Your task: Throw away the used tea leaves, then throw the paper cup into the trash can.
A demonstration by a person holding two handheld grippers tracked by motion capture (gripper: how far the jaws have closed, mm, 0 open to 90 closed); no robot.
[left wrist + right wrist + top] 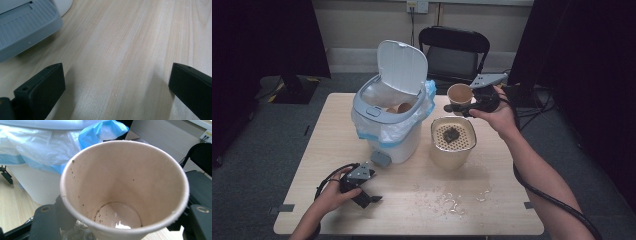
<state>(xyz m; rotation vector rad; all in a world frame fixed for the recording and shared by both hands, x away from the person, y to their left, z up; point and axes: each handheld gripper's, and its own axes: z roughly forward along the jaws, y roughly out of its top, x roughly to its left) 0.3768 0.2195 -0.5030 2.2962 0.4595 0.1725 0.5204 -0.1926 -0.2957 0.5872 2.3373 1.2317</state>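
Cup (460,94) of brown paper, clasped between the jaws of my right gripper (462,109) and held in the air at the far right of the surface (422,200), just above and behind the strainer tub (453,141); in the right gripper view the cup (125,187) shows its mouth toward me, inside speckled with dark grounds, a little wet residue glinting at the bottom. Strainer tub: cream, perforated insert on top, a dark clump lying in its middle. Bin (393,112): white with a grey rim, lid tipped up and open, lined with a clear and blue bag, brown paper cups visible inside; it stands left of the tub, near it but apart. Grey pedal (380,159) at the bin's foot, facing me; I see it again in the left gripper view (25,27) at the upper left corner. Left gripper (371,199): resting low on the near left of the surface, jaws spread wide with bare wood between them, nothing held. Water drops (452,200) scattered on the wood in front of the tub. Black chair (454,52) beyond the far edge
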